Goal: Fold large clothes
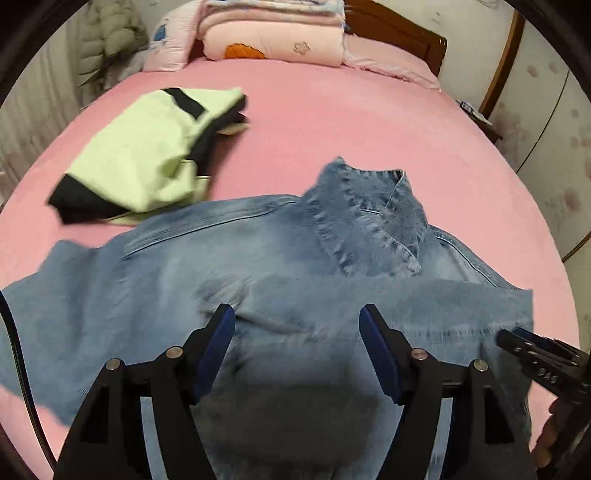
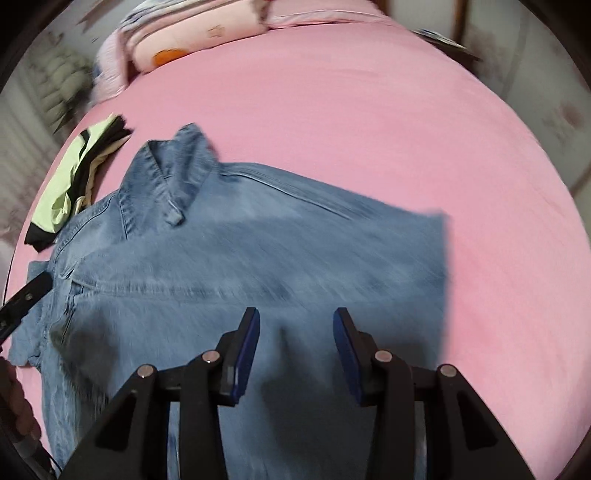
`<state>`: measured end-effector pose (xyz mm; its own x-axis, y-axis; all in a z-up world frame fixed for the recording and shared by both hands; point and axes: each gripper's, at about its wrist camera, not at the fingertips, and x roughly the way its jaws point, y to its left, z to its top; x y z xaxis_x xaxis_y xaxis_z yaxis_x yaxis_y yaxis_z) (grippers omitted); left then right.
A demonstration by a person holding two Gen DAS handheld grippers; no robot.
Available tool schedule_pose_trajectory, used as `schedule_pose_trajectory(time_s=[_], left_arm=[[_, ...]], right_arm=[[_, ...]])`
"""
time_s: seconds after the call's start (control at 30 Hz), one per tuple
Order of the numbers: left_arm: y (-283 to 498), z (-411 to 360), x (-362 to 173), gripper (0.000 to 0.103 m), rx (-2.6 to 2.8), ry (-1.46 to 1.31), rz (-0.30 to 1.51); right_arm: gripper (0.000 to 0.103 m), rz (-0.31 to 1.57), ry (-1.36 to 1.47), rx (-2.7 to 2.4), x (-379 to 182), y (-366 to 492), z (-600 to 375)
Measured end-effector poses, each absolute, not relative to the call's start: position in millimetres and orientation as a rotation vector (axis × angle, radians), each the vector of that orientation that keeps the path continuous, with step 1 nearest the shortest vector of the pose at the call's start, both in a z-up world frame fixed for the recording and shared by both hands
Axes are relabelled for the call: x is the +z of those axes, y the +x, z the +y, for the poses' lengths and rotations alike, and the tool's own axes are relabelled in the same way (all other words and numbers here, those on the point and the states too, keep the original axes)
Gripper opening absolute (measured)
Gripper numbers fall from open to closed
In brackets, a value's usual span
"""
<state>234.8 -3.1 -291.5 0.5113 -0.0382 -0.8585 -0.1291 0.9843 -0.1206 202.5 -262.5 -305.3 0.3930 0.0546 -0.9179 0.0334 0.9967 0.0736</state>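
Observation:
A light blue denim jacket (image 1: pixel 258 258) (image 2: pixel 258 251) lies flat on the pink bed sheet (image 1: pixel 332 122) (image 2: pixel 351 129), collar (image 1: pixel 369 214) (image 2: pixel 166 177) toward the headboard. One sleeve is folded across its body. My left gripper (image 1: pixel 297 317) hovers over the jacket's middle, open, with nothing between its blue pads. My right gripper (image 2: pixel 295 317) stands open above the jacket's right half, and its pads are also bare. Each gripper shows at the edge of the other's view: the right gripper (image 1: pixel 532 343) and the left gripper (image 2: pixel 26 295). Both pictures are motion-blurred.
A folded pale green and black garment (image 1: pixel 147 155) (image 2: pixel 70 184) lies left of the jacket. Folded pink quilts (image 1: pixel 273 40) are stacked by the wooden headboard (image 1: pixel 399 33). A puffer coat (image 1: pixel 107 40) hangs at the left, and a wardrobe (image 1: pixel 546 122) stands at the right.

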Motion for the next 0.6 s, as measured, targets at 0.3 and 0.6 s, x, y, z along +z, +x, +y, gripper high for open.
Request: schedule_pose_trajectory(time_s=[0.3,0.6], left_arm=[[275,-5,-356,0.068,0.087,-0.178,1.168],[249,-7,-292,0.068,0.092,-0.216,1.189]], right_arm=[[0.000,1.201,0.040,-0.087,-345,248,-319],[0.005,1.226,0.190,-0.145,-301,206,-373]])
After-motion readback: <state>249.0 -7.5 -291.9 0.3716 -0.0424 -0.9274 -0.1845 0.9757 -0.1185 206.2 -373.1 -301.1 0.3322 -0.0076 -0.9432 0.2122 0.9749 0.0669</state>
